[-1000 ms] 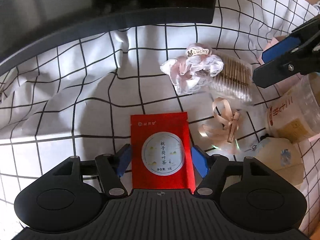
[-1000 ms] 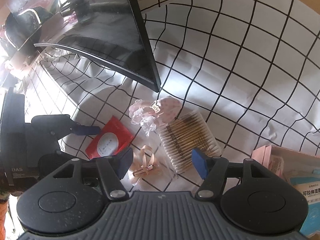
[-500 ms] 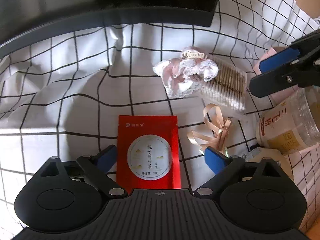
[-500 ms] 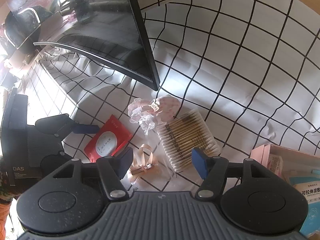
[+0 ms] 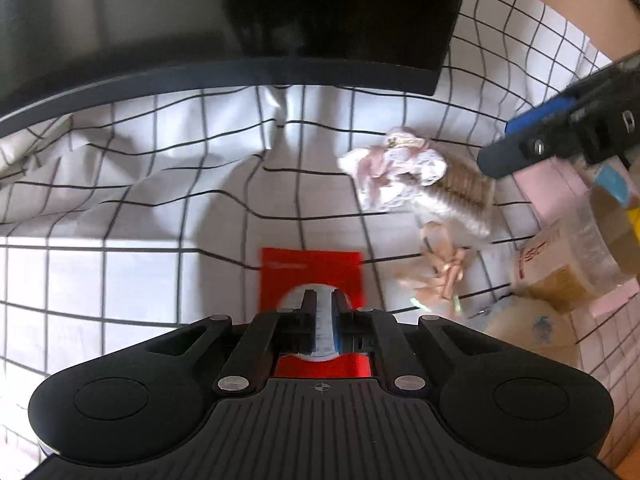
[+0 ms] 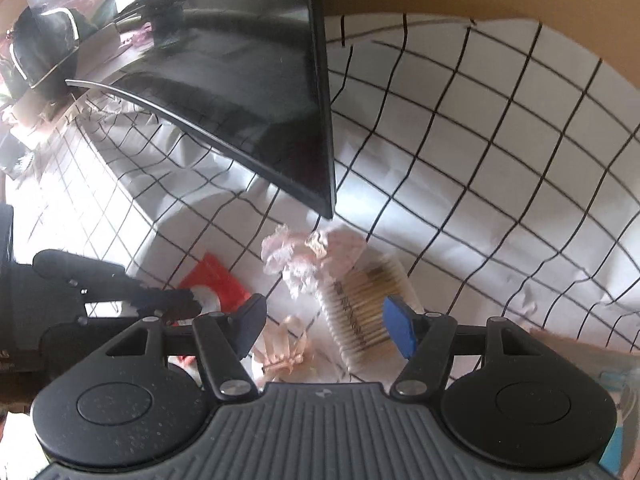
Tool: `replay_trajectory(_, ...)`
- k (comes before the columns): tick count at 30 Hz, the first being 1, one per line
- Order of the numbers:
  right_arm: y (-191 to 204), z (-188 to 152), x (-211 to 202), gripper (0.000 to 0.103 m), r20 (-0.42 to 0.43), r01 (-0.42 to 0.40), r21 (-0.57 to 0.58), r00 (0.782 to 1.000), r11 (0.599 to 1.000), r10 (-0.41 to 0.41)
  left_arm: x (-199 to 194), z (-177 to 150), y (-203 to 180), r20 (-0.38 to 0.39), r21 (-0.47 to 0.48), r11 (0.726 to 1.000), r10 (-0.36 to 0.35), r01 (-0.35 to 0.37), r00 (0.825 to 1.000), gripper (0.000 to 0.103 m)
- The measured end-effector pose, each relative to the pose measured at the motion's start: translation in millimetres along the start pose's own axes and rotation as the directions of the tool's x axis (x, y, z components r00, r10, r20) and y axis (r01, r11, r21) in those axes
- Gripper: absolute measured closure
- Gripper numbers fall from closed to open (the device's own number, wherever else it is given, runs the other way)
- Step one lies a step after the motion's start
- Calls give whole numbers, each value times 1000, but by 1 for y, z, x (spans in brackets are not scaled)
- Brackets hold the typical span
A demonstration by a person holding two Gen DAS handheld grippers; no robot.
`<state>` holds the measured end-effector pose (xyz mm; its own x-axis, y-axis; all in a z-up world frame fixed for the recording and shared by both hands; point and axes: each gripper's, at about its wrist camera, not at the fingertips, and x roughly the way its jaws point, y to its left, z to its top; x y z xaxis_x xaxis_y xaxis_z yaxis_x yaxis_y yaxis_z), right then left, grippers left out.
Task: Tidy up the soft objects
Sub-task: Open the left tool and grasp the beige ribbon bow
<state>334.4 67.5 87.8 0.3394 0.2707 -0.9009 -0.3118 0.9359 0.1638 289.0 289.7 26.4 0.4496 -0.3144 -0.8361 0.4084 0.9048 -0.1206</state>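
A red tea packet lies flat on the checked cloth. My left gripper hangs just above its white label with its jaws closing, all but together, and nothing shows between them. The right wrist view shows that gripper over the packet. A pink lace scrunchie rests against a pack of cotton swabs, with a beige ribbon bow in front of them. My right gripper hovers open above the swabs and the bow, holding nothing.
A dark monitor stands across the back, its lower edge close over the cloth. At the right crowd a clear plastic jar, a pink box and a beige pouch. Bare wrinkled cloth spreads to the left.
My left gripper's jaws, which stood wide on either side of the red packet, have come together and the gripper has drawn back a little. The right gripper has stayed open and hardly moved.
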Motion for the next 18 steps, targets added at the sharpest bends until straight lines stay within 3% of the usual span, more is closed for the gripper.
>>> replay_trajectory(4,7,-1,-3,38,-13,-38,-21,999,999,37,-11,-6,10,27,-45,999,-15,17,1000,93)
replay_trajectory(10,29,3,23,38,-109,-119,5,987,993,119,-38,-16,34,103,-152,986,-59,74,993,92)
replay_trajectory(14,53,11,40,38,-162,-131,-79,980,988,117,-44,-26,44,125,-217,966,-117,142,985,90)
replay_trajectory(16,53,12,36,38,-151,-107,-100,984,989,91,-45,-22,38,121,-203,964,-148,171,982,90)
replay_trajectory(18,44,11,26,38,-119,-76,-100,991,992,64,-45,-8,23,104,-127,975,-170,182,980,90)
